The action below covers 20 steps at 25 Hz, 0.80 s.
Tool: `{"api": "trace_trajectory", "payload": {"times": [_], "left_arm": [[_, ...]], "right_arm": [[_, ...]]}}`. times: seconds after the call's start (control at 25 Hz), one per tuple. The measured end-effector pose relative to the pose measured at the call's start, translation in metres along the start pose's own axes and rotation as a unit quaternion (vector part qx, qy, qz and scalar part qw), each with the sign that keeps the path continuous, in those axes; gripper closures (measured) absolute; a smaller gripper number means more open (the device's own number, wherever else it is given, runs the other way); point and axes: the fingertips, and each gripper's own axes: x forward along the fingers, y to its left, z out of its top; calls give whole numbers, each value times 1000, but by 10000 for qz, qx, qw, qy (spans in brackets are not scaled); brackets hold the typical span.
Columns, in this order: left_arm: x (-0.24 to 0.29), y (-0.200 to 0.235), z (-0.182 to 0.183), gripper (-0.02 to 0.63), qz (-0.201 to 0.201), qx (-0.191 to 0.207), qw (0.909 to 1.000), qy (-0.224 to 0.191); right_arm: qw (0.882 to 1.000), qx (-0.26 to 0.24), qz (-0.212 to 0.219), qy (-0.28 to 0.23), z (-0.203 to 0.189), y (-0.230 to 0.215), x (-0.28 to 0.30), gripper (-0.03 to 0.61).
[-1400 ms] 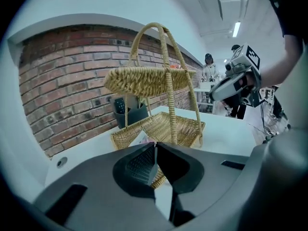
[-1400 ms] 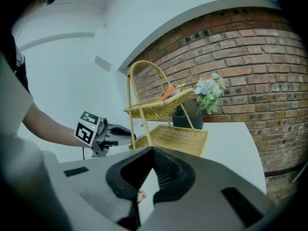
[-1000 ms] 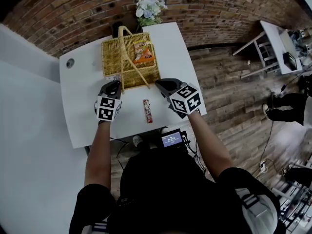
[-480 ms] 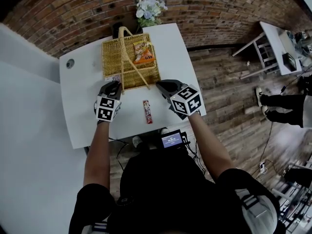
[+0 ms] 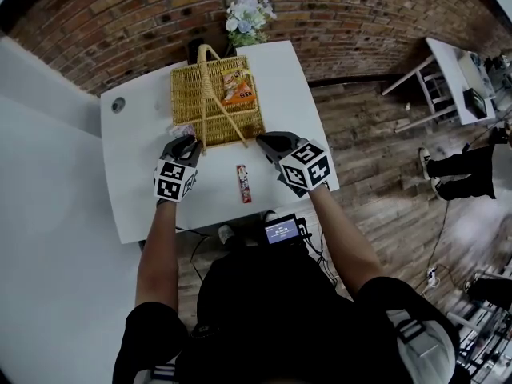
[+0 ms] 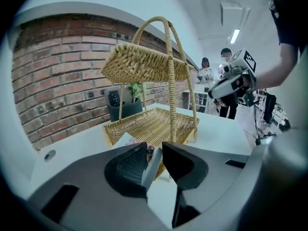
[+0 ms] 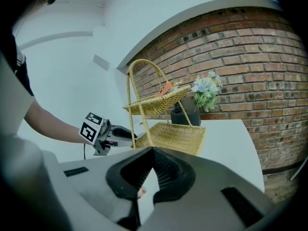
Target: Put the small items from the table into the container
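A two-tier wicker basket (image 5: 186, 94) with a tall handle stands at the table's far side, with an orange snack packet (image 5: 238, 87) on its upper tier. My left gripper (image 5: 186, 141) is at the basket's near-left corner. Its jaws are opening, and a thin white packet (image 6: 153, 163) stands between them, leaning on the left pad over the lower tier's edge (image 6: 149, 124). My right gripper (image 5: 262, 140) hovers shut and empty near the basket's near-right corner. A small red stick pack (image 5: 242, 183) lies on the table between the two grippers.
A flower pot (image 5: 246, 18) stands behind the basket. The white table (image 5: 144, 198) has a round hole (image 5: 118, 104) at its far left and ends just behind both hands. A small screen (image 5: 282, 230) sits at my waist. Another white table (image 5: 452, 74) and a seated person's legs (image 5: 464, 174) are at the right.
Hardly anything: the view shifted slightly, while both grippers, the basket and the red stick pack keep their places.
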Motion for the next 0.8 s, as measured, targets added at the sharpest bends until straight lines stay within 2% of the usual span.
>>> {"api": "trace_trajectory", "payload": {"times": [0.16, 0.28, 0.48, 0.8], "left_arm": [[-4, -3, -2, 493, -191, -112, 9997, -61], [-5, -5, -3, 478, -241, -35, 9997, -60], [-9, -5, 4, 457, -137, 176, 9996, -152], [-26, -1, 19, 437, 112, -64, 9983, -570]], "right_arm": [[10000, 1, -13, -19, 1, 1, -3, 565], [10000, -2, -21, -26, 0, 2, -3, 565], [10000, 3, -28, -44, 0, 5, -4, 565], [10000, -30, 24, -57, 3, 11, -3, 565]]}}
